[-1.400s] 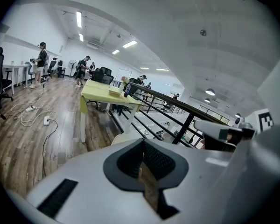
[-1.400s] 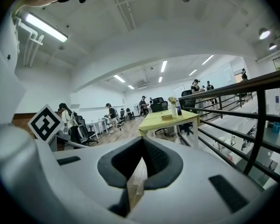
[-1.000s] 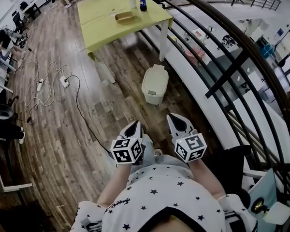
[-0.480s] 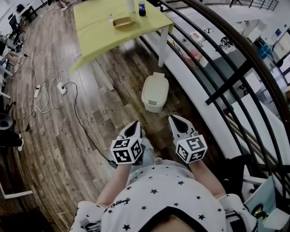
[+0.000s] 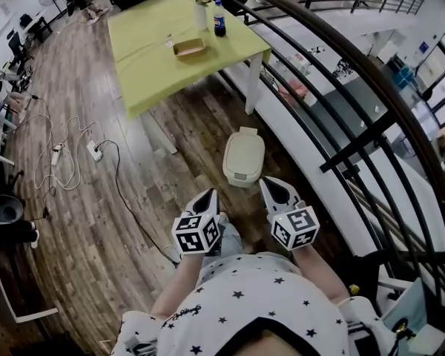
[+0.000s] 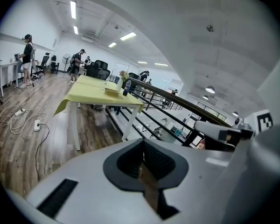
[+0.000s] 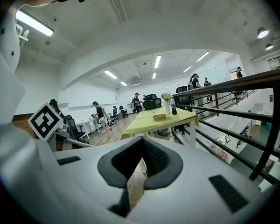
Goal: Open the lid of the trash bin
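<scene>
- two grippers are held low in front of the person in the head view, both on the near side of the trash bin (image 5: 243,159) and apart from it.
- left gripper (image 5: 206,196): near-left of the trash bin, its jaws pressed together with nothing between them; the left gripper view shows the same closed tips (image 6: 142,143).
- right gripper (image 5: 274,190): just near-right of the trash bin, closer to it than the left one, jaws likewise pressed together and empty, as the right gripper view confirms (image 7: 142,141).
- the trash bin is cream-coloured, stands upright on the wooden floor (image 5: 96,221), and its lid is down.
- beyond the trash bin stands a table (image 5: 156,73) with a yellow-green cloth; one white table leg comes down just past the bin.
- on the table, far from the trash bin: a dark bottle (image 5: 219,19), a vase of flowers (image 5: 202,6) and a shallow tan tray (image 5: 189,47).
- right of the trash bin runs a dark railing (image 5: 356,110).
- well left of the trash bin, cables (image 5: 67,150) lie looped on the floor.
</scene>
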{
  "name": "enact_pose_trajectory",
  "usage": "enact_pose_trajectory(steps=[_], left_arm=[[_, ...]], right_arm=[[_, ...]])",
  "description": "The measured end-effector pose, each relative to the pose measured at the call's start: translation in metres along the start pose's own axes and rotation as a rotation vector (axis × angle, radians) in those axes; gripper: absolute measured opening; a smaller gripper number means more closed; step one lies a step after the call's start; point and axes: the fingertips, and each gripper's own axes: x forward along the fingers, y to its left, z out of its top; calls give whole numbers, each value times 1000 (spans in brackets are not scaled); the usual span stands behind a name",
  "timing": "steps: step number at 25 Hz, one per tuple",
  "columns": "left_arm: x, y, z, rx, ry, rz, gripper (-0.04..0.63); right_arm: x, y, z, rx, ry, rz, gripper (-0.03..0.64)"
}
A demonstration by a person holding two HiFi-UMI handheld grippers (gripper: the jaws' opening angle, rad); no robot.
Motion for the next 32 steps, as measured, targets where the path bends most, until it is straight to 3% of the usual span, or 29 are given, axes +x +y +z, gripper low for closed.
enact_pose_trajectory(steps=[17, 32], left_arm=[[93, 62, 64, 45, 103, -133, 12], [151, 93, 50, 79, 231, -208, 12]], right_arm=[[103, -23, 17, 37, 45, -145, -6], [148, -54, -34, 61, 148, -250, -7]])
